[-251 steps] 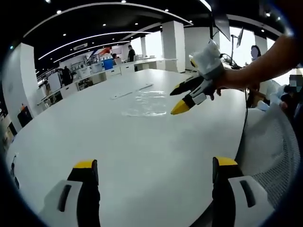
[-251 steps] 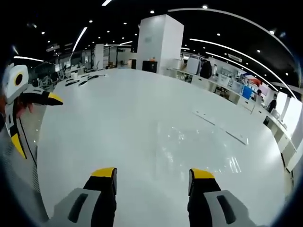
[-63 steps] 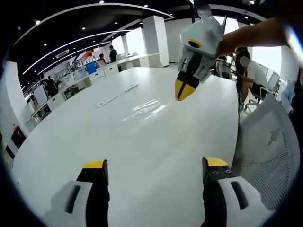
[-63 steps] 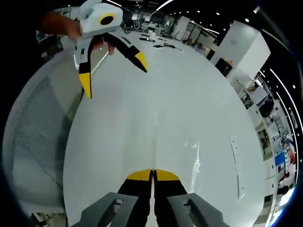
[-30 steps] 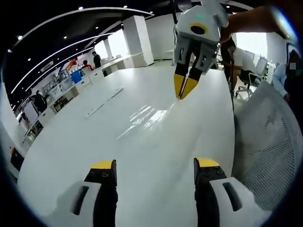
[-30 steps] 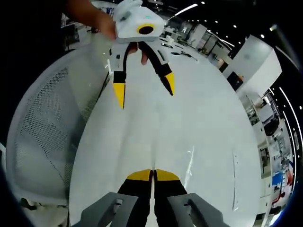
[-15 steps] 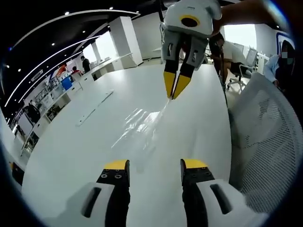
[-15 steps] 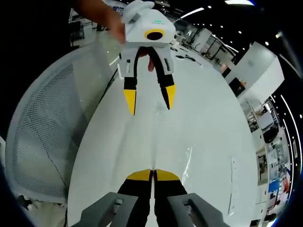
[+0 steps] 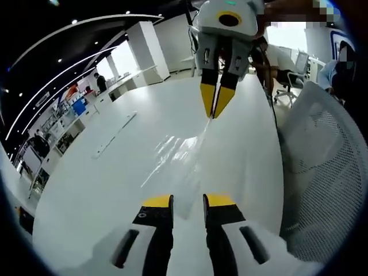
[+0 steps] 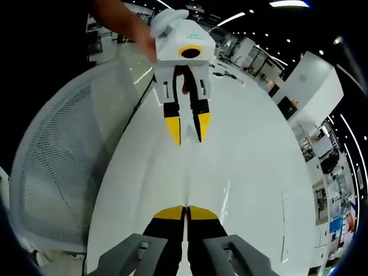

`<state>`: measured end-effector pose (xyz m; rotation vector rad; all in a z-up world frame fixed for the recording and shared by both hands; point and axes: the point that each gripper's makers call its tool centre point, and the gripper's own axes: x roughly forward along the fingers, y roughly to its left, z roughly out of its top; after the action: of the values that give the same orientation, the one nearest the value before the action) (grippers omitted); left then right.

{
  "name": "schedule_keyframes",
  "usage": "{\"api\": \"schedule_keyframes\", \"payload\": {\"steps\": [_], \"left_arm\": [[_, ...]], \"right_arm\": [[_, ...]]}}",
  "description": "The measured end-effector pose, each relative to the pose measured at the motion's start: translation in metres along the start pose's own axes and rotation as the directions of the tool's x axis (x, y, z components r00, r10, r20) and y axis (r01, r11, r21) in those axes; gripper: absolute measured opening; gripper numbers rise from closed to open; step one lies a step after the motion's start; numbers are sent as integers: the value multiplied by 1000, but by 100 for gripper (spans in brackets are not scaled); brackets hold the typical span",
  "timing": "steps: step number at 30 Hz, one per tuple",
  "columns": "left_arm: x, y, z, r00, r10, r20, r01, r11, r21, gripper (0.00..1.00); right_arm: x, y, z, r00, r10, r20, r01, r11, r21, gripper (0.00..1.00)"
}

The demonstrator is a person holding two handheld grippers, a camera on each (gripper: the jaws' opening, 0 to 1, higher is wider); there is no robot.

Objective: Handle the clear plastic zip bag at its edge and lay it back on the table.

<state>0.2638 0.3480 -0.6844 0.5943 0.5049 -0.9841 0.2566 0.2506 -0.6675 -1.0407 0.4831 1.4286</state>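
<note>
Clear zip bag (image 9: 179, 154) stretched over white table (image 9: 103, 184) | right gripper (image 9: 214, 114) clamped on far edge | left gripper (image 9: 187, 199) jaws narrow around near edge, contact unclear

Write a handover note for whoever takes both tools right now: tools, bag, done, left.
Right tool: shut on the bag at its far edge.
Left tool: jaws nearly closed with a narrow gap, the bag's near edge seemingly between them.
Bag: stretched between the tools, over the table.
Done: edge gripped.
Left: lay the bag flat on the table, release.
</note>
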Motion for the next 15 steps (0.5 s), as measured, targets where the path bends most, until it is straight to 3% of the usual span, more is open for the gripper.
{"api": "schedule_keyframes", "payload": {"steps": [7, 15], "left_arm": [[-1, -6, 3, 999, -33, 12, 33, 999, 4, 3], [0, -9, 2, 998, -62, 14, 61, 997, 38, 0]], "right_arm": [[2, 2, -1, 1000, 22, 10, -23, 999, 42, 0], [6, -3, -4, 1000, 12, 16, -13, 998, 60, 1]]}}
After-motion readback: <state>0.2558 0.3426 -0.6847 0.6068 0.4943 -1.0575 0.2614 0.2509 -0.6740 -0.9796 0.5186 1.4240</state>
